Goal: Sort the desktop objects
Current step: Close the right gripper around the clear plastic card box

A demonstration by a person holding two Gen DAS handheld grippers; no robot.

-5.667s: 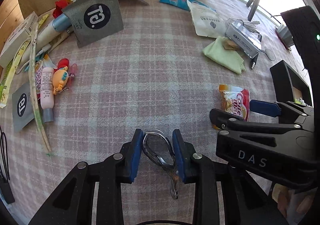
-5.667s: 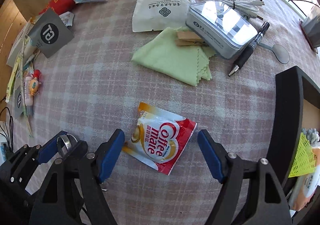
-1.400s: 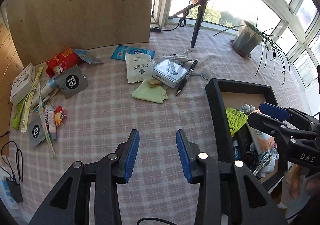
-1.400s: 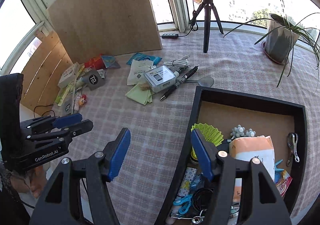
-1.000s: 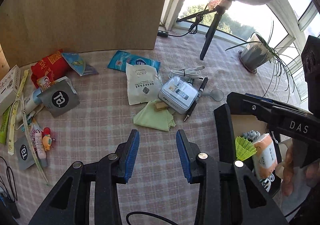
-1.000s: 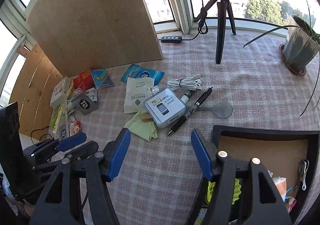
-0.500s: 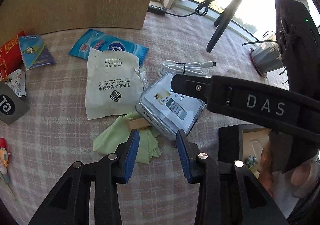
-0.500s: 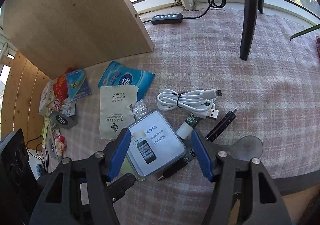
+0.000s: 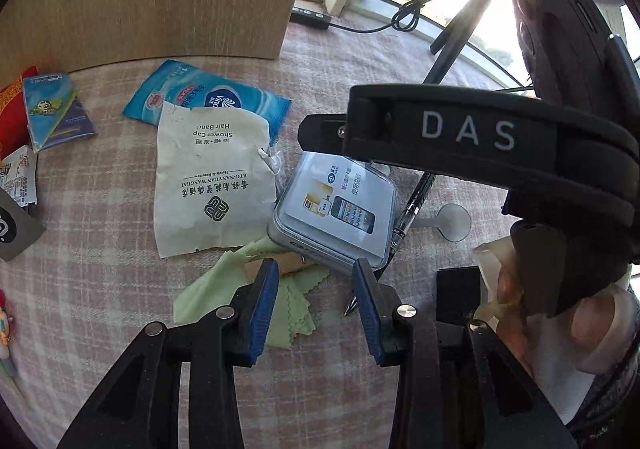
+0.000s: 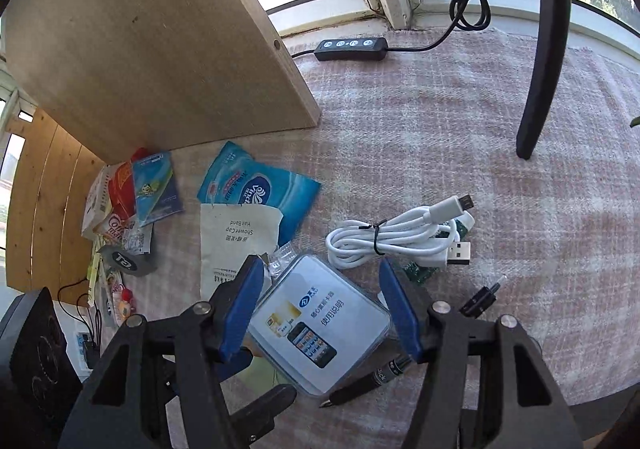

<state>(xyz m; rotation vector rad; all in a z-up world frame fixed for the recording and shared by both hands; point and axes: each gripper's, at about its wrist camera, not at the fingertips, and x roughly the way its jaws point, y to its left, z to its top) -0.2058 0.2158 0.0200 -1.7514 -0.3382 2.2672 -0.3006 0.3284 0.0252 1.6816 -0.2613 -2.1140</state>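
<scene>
A clear plastic box with a phone picture card [image 9: 336,209] [image 10: 320,323] lies on the checked cloth. My right gripper [image 10: 322,305] is open, its blue pads either side of the box, not touching it. My left gripper [image 9: 314,301] is open and empty, just short of the box, over a green cloth [image 9: 244,297] with a wooden clothespin [image 9: 280,263]. A black pen [image 9: 404,225] [image 10: 368,379] lies beside the box. A white USB cable [image 10: 400,237] lies beyond it. A white shower cap packet [image 9: 212,185] [image 10: 236,241] lies to the left.
A blue tissue pack [image 10: 256,185], red and grey sachets [image 10: 120,185] and small packets lie at the left by a wooden board [image 10: 160,49]. A tripod leg [image 10: 544,49] and cable switch [image 10: 352,45] stand at the back. A black tray corner [image 9: 456,293] sits right. A clear spoon [image 9: 452,223] lies near the pen.
Both grippers have moved forward and down from high over the table to the clear box. The right pads now straddle it. Both stay open.
</scene>
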